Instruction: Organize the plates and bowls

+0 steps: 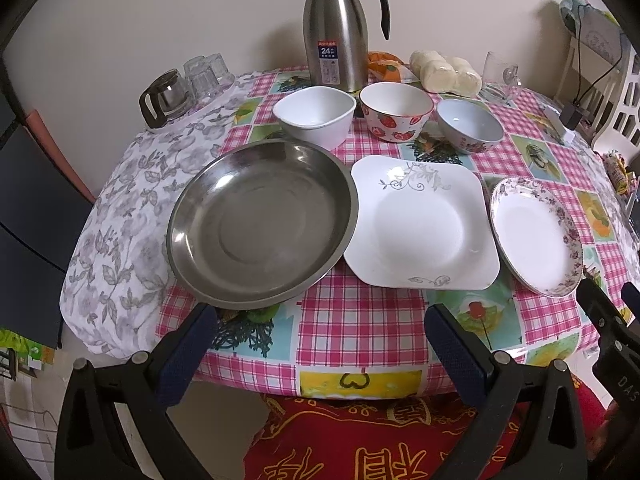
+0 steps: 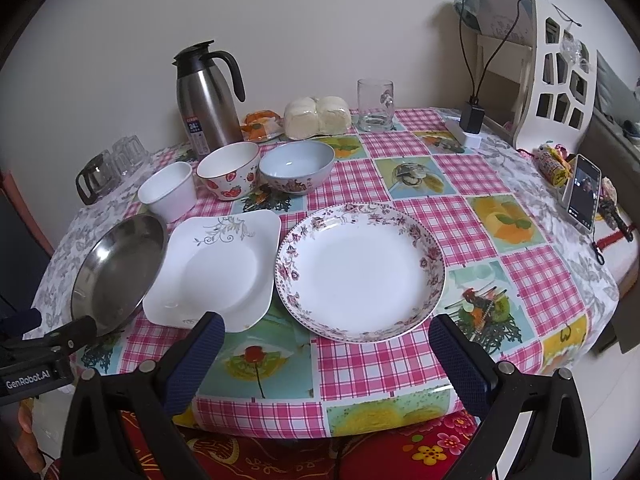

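Observation:
A steel round plate (image 1: 262, 226) (image 2: 118, 272), a white square plate (image 1: 422, 226) (image 2: 218, 268) and a floral-rimmed round plate (image 1: 536, 236) (image 2: 360, 276) lie in a row near the table's front. Behind them stand a white bowl (image 1: 316, 116) (image 2: 168, 192), a strawberry bowl (image 1: 396, 116) (image 2: 230, 176) and a blue-grey bowl (image 1: 470, 126) (image 2: 296, 172). My left gripper (image 1: 320, 332) is open and empty, in front of the steel and square plates. My right gripper (image 2: 326, 340) is open and empty, in front of the floral plate.
A steel thermos jug (image 1: 340, 28) (image 2: 210, 100) stands at the back, with wrapped buns (image 2: 318, 116), a glass mug (image 2: 375, 105), upturned glasses (image 1: 206, 74) and a glass pot (image 1: 166, 98). A phone (image 2: 582, 192) and charger (image 2: 472, 118) sit at the right.

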Tool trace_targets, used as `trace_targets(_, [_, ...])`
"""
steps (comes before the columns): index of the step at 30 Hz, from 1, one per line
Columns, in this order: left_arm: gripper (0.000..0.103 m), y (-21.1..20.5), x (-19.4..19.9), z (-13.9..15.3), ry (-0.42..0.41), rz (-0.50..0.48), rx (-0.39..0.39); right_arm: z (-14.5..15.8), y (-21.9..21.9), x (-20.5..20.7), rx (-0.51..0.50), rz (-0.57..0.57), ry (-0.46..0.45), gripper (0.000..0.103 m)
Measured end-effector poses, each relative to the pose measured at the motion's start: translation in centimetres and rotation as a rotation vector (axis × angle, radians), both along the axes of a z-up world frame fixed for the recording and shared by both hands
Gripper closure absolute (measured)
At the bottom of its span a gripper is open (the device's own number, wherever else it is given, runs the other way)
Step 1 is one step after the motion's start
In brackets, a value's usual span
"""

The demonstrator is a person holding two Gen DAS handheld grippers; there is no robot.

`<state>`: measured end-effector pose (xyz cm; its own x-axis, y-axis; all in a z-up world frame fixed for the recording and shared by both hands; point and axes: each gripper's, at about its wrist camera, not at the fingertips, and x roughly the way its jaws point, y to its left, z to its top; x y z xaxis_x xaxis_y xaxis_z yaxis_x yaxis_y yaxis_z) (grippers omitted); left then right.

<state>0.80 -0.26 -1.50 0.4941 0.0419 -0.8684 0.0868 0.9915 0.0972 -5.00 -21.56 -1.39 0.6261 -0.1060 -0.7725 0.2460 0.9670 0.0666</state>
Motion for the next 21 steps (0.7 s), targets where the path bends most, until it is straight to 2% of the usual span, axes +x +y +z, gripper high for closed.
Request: trace_targets(21, [0.0, 0.37, 0.38, -0.32, 0.024, 0.041, 0.01, -0.19, 0.24, 0.16, 0.003, 0.01, -0.001, 0.0])
